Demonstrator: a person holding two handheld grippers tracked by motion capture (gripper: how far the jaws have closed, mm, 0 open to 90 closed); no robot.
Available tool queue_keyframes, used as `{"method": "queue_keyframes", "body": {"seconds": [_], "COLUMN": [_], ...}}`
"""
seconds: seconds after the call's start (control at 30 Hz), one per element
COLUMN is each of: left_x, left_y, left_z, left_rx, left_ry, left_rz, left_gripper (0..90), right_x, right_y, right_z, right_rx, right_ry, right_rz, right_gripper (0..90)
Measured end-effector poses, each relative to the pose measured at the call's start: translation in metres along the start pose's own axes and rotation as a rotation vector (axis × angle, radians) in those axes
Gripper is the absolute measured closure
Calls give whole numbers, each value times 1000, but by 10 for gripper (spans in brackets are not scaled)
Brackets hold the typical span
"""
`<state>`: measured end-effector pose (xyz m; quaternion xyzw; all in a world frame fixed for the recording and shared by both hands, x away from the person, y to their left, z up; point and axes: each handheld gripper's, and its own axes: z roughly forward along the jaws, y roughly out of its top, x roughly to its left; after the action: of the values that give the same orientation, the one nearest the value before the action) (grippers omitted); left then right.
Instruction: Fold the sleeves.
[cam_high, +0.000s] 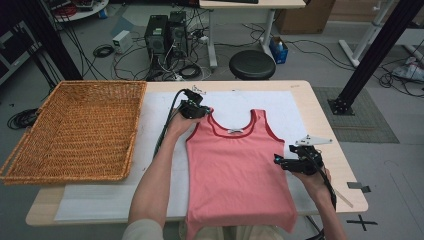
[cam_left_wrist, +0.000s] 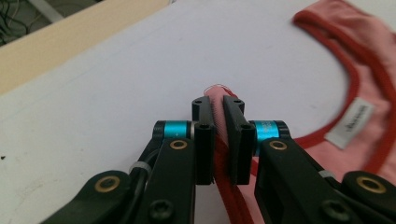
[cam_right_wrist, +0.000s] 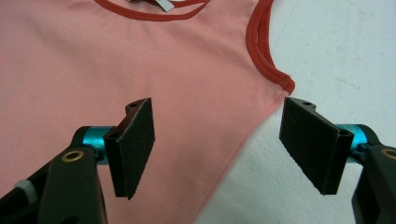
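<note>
ITEM: pink tank top (cam_high: 237, 170), red binding at neck & armholes, white label (cam_left_wrist: 349, 123) inside back of neck. All places below given rel. to the top.

LOCATION: lies flat, face up, on white sheet (cam_high: 110, 195) covering the desk (cam_high: 320, 115); neck twd far edge, hem hangs just over the near edge by the person.

HANDLING (judged): thin knit, v. light, fully limp, so no stiffness to rely on; will sag & fold wherever unsupported. Not fragile, not slippery; the dark textured pads should bite well. Bound edges are the thickest, firmest parts, prob. best hold. Two-point hold needed to keep it spread; single hold will let it bunch.

GRIP PTS:
- left gripper (cam_left_wrist: 218, 135): at top's left shoulder strap; jaws closed tight on the strap, red binding (cam_left_wrist: 229, 196) pinched betw. pads, strap end peeking above the tips.
- right gripper (cam_right_wrist: 219, 144): at top's right side edge, just below armhole corner; jaws wide apart, nothing betw. them, one pad over fabric, other over the sheet. Side seam near that corner looks the natural 2nd hold.

SURFACE: sheet smooth, matt, low friction (judged); fabric should drag easily. Pale wood desk showing at borders.

SURROUNDS: wicker basket (cam_high: 75, 130), shallow, at the top's left, well apart, overhanging desk's left edge. Beyond the neck end, on the floor: black stool (cam_high: 252, 64), two PC towers (cam_high: 166, 32), loose cables. Black frame posts to far left & far right.
</note>
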<state>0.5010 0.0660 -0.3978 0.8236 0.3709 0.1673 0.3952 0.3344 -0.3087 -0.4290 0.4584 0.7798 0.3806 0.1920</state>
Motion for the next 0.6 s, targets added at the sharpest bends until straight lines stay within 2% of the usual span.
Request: {"method": "queue_keyframes", "body": {"seconds": [0.1, 0.3, 0.4, 0.53, 0.6], "left_x": [-12, -44, -58, -75, -83], "left_y": [-2, -14, -24, -43, -54], "left_z": [-14, -38, -50, -63, -69], "left_rx": [-27, -63, -104, -111, -125], "left_ry": [-22, -35, -50, -36, -44], "left_rz": [16, 73, 64, 83, 65], "left_gripper": [828, 827, 827, 827, 827], "right_x": [-1, 3, 6, 10, 11], "right_y": [0, 1, 2, 2, 2], "right_z": [1, 1, 2, 3, 3], "right_rx": [-6, -11, -10, -7, -5], "right_ry": [2, 8, 14, 21, 23], "right_rz": [-2, -11, -17, -27, -26], "right_gripper": [265, 265, 266, 267, 267]}}
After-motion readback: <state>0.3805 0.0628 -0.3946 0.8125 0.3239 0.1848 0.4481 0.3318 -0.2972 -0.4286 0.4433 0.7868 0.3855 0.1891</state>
